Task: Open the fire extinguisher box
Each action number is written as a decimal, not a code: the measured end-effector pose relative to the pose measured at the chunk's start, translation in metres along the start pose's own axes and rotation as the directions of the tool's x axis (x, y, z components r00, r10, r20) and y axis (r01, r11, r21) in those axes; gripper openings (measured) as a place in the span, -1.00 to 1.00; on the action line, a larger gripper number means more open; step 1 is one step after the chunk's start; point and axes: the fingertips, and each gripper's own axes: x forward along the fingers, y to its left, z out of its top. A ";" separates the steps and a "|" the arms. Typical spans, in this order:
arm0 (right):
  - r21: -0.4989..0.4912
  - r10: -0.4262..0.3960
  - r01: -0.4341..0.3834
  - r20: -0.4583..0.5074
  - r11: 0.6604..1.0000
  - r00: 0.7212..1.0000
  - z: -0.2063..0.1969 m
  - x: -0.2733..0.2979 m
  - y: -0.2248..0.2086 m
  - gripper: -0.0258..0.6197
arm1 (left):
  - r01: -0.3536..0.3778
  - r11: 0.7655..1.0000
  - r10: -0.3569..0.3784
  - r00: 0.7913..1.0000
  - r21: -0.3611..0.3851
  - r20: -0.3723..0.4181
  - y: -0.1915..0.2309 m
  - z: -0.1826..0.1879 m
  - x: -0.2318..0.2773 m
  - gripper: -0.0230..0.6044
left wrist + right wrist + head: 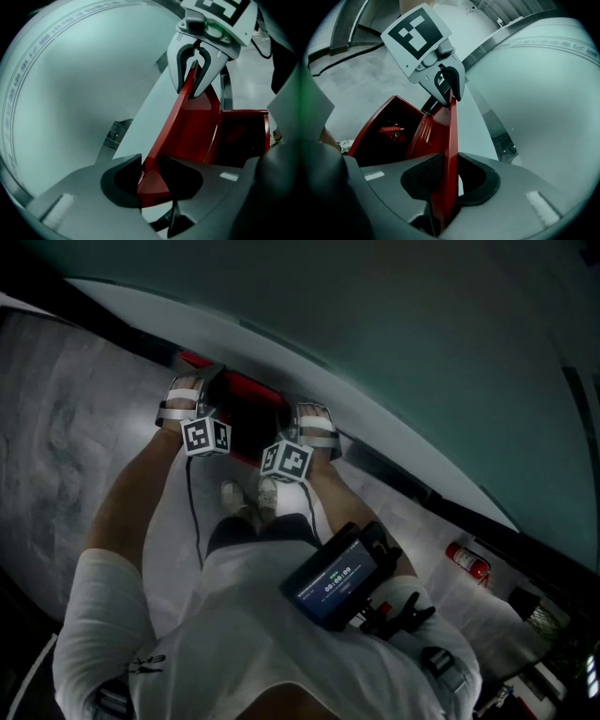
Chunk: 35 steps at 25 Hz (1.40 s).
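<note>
- A pale wall (375,324) rises from the grey floor (56,427).
- The red fire extinguisher box (370,136) sits on the floor at the foot of the wall. It is open, and a red extinguisher (391,131) shows dimly inside.
- Its lid (451,136) is swung up on edge.
- The left tongs (150,171) and right tongs (451,176) are each clamped on the lid's free edge, one at each end.
- A second extinguisher (468,561) lies on the floor, well off to the right.
</note>
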 end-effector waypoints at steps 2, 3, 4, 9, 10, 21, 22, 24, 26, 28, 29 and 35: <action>0.000 -0.011 0.011 -0.007 1.000 1.000 -0.001 0.005 -0.005 -0.58 | -0.008 1.000 0.008 1.000 -0.005 -0.008 0.004 -0.001 0.006 -0.55; -0.001 -0.018 0.018 -0.009 1.000 1.000 -0.002 0.007 -0.007 -0.58 | -0.010 1.000 0.010 1.000 -0.006 -0.013 0.006 -0.001 0.010 -0.56; -0.002 -0.025 0.025 -0.011 1.000 1.000 -0.003 0.008 -0.009 -0.57 | -0.011 1.000 0.011 1.000 -0.007 -0.018 0.008 0.000 0.012 -0.56; 0.002 -0.044 0.044 -0.017 0.999 0.999 -0.014 0.009 -0.019 -0.56 | -0.014 1.000 0.014 0.999 0.004 -0.034 0.013 0.009 0.022 -0.58; 0.003 -0.043 0.043 -0.019 0.999 0.999 -0.016 0.013 -0.021 -0.55 | -0.013 1.000 0.014 0.999 0.006 -0.036 0.014 0.009 0.027 -0.59; 0.003 -0.083 0.083 -0.075 0.997 0.994 -0.025 0.050 -0.032 -0.58 | 0.000 1.000 0.000 0.999 -0.001 -0.045 0.018 -0.002 0.071 -0.62; 0.005 -0.083 0.084 -0.082 0.996 0.993 -0.028 0.054 -0.033 -0.58 | 0.002 1.000 -0.002 0.999 0.002 -0.046 0.018 -0.002 0.076 -0.62; 0.010 -0.082 0.084 -0.096 0.996 0.992 -0.034 0.062 -0.034 -0.58 | 0.007 1.000 -0.006 0.999 0.002 -0.047 0.017 -0.001 0.086 -0.62; 0.018 -0.088 0.090 -0.104 0.996 0.991 -0.038 0.067 -0.034 -0.59 | 0.007 1.000 -0.007 0.999 -0.001 -0.052 0.015 -0.001 0.093 -0.63; 0.021 -0.093 0.096 -0.108 0.995 0.990 -0.038 0.068 -0.035 -0.60 | 0.007 1.000 -0.007 0.998 0.003 -0.057 0.015 -0.002 0.096 -0.63; 0.020 -0.095 0.098 -0.108 0.995 0.990 -0.037 0.068 -0.036 -0.60 | 0.007 1.000 -0.006 0.998 0.008 -0.059 0.015 -0.003 0.097 -0.63; 0.039 -0.115 0.120 -0.109 0.992 0.987 -0.041 0.058 -0.038 -0.60 | -0.027 1.000 0.027 0.998 -0.002 -0.051 0.013 -0.002 0.098 -0.63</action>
